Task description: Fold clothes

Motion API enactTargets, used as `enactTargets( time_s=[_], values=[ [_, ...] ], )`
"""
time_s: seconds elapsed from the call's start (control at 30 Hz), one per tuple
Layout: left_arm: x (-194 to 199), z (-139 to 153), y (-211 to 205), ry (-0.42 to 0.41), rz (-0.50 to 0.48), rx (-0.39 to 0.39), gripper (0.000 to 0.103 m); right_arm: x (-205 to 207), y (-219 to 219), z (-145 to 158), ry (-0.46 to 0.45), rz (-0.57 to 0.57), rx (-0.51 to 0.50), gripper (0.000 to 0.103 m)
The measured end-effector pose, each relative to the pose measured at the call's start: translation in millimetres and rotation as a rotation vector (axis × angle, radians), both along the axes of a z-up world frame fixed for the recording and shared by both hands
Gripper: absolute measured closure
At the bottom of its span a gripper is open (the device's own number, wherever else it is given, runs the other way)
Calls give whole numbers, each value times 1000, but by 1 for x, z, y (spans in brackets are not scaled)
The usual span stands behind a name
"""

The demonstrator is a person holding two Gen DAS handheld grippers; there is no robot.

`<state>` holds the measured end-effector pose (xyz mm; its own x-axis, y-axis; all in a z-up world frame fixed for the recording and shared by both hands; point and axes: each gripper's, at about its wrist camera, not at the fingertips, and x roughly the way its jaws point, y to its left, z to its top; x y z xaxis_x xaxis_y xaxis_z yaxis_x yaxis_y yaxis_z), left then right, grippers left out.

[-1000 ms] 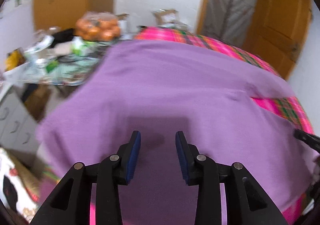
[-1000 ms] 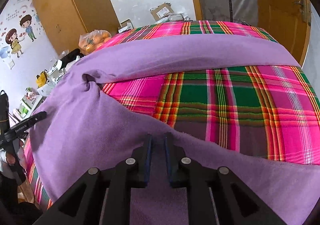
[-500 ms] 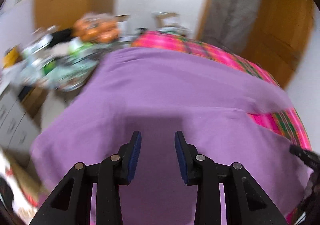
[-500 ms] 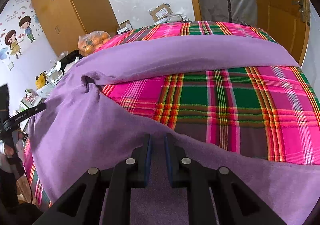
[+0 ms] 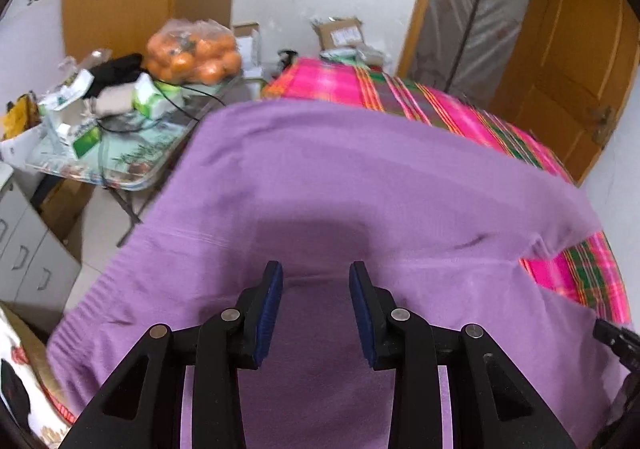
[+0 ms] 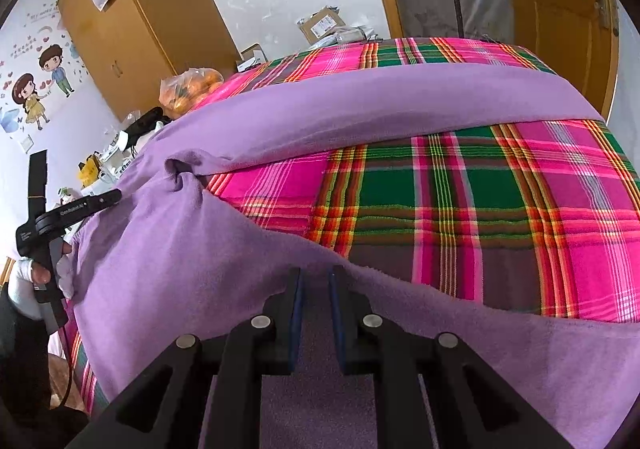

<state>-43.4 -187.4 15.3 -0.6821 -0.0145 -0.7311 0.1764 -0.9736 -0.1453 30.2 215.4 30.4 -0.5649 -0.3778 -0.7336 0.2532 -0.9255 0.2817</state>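
The left gripper, jaws apart, had swung toward 9 o'clock over the purple garment; the right gripper stayed clamped on its edge, ready to fold.

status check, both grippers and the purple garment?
Left gripper open above purple garment. Right gripper nearly closed at the garment's near edge, grip unconfirmed. Garment spread on plaid blanket. Nothing in the way.

a pink-and-green plaid bed carries a purple garment spread flat across it.
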Motion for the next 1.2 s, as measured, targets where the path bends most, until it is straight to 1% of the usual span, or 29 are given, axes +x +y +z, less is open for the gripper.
enactTargets(
  time_s=[0.07, 0.13, 0.17, 0.3, 0.37, 0.47, 0.6, 0.63, 0.67, 0.73, 0.93, 1.2],
  values=[
    [-3, -10, -8, -42, 25, -17, 68, 0, 1, 0, -1, -1, -5, 90],
    [-4, -13, -9, -23, 18, -40, 67, 0, 1, -1, -2, -1, -9, 90],
    [-6, -14, -10, -34, 19, -40, 66, 0, 1, -1, -2, -2, -10, 90],
    [-7, -8, -12, -28, 42, -10, 66, 0, 0, -1, -1, -2, -7, 90],
    [-2, -2, -10, -8, 37, 1, 66, 0, 0, 0, -1, -1, -5, 90],
    [6, 4, -3, 13, 14, 21, 66, 0, 0, 0, 1, -1, 1, 90],
    [22, 9, 11, 25, -16, 27, 66, 1, -3, 1, 6, 6, 24, 89],
    [26, 10, 14, 25, -20, 25, 66, 1, -4, 2, 7, 10, 29, 85],
    [28, 11, 17, 25, -24, 15, 66, 2, -5, 3, 8, 18, 31, 79],
    [33, 14, 22, 27, -26, -8, 66, 3, -9, 6, 14, 32, 29, 73],
    [44, 28, 32, 64, -29, -17, 66, 3, -21, 20, 46, 66, 18, 73],
    [42, 45, 47, 96, -84, -73, 66, -1, -43, 47, 113, 130, 37, 73]
  ],
)
